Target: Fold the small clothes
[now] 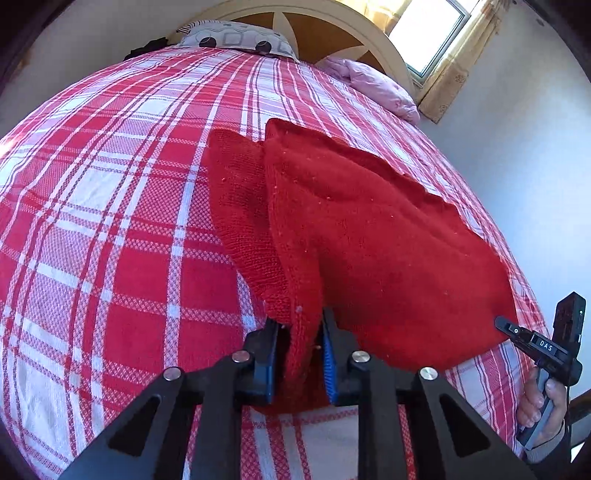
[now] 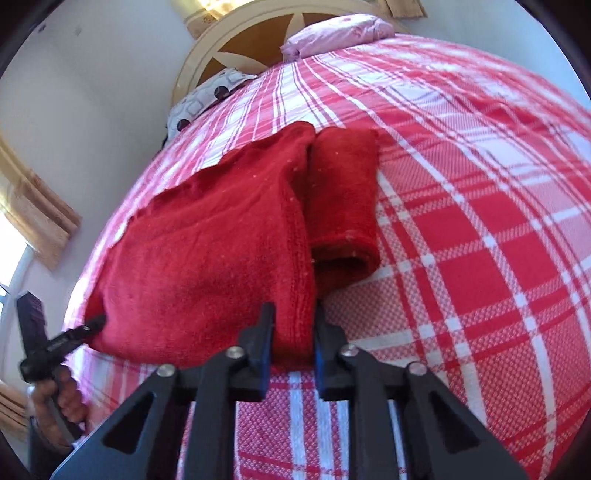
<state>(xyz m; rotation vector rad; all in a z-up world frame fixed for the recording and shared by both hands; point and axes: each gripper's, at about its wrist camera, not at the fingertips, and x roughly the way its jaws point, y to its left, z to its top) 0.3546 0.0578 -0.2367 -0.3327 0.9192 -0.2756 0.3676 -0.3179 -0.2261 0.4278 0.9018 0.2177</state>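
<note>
A red knitted sweater (image 1: 369,229) lies on the bed, its body spread flat and one sleeve (image 2: 343,199) lying alongside it. My left gripper (image 1: 299,326) is shut on the sweater's near hem at the left corner, with fabric pinched between the blue pads. My right gripper (image 2: 293,321) is shut on the same near hem at the sweater's (image 2: 207,258) other corner, beside the sleeve. Each gripper shows in the other's view, held in a hand: the right one (image 1: 504,325) at the sweater's right corner, the left one (image 2: 94,321) at its left corner.
The red and white plaid bedspread (image 1: 110,229) covers the whole bed. A patterned pillow (image 1: 236,37) and a pink bundle (image 1: 384,88) lie by the wooden headboard (image 1: 332,33). A window (image 1: 428,33) and a white wall (image 1: 517,166) stand to the right of the bed.
</note>
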